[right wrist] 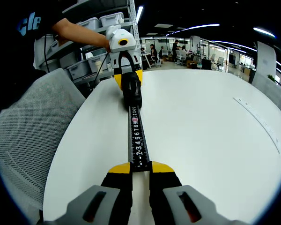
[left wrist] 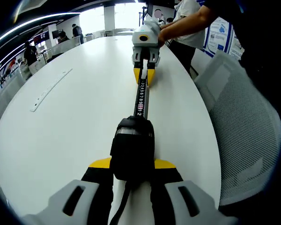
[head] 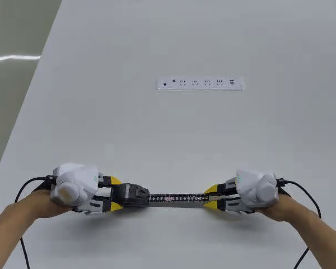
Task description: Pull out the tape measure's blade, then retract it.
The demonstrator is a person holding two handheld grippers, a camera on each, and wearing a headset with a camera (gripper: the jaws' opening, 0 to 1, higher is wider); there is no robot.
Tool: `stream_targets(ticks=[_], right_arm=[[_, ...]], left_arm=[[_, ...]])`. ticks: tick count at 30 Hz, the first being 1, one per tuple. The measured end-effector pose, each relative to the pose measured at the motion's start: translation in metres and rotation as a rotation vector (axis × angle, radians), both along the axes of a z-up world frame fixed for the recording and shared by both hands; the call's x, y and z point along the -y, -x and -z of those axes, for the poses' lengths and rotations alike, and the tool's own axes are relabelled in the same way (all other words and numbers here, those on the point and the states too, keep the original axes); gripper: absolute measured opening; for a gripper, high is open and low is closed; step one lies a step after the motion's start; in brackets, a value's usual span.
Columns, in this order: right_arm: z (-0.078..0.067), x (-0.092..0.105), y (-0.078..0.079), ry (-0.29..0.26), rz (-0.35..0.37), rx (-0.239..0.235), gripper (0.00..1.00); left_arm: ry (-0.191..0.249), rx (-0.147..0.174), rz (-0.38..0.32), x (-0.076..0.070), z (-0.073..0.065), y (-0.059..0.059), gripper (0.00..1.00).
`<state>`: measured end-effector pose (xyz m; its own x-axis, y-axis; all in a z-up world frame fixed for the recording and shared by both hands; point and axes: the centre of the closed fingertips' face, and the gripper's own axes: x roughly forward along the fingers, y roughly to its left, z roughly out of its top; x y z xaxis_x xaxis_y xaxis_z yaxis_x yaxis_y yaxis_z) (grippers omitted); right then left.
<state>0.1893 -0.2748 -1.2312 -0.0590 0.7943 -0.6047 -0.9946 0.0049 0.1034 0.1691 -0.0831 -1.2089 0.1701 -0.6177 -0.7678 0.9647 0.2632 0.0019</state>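
The left gripper [left wrist: 132, 165] is pressed together on the tape measure's black case [left wrist: 132, 146], held low by the near edge of the white table [head: 157, 134], left of centre. The blade [right wrist: 137, 138] stretches from the case to the right, just above the tabletop, with its numbers facing up. The right gripper [right wrist: 136, 168] pinches the blade's free end between its yellow-tipped jaws. A white power strip [head: 200, 83] lies farther back on the table, well apart from both grippers. A grey mesh chair [right wrist: 23, 140] stands at the near side.

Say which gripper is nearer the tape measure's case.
Left. The left gripper grips the tape measure case; the right gripper holds the blade by its tip, off the case.
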Motion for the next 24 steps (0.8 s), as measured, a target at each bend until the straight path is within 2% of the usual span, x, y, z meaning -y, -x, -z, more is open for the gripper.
stream_targets(ticks=[24], right_arm=[[0.003,0.012,-0.001,0.003,0.004,-0.012,0.1]], left_arm=[[-0.002,-0.012,0.004,0.002,0.0,-0.001,0.26]])
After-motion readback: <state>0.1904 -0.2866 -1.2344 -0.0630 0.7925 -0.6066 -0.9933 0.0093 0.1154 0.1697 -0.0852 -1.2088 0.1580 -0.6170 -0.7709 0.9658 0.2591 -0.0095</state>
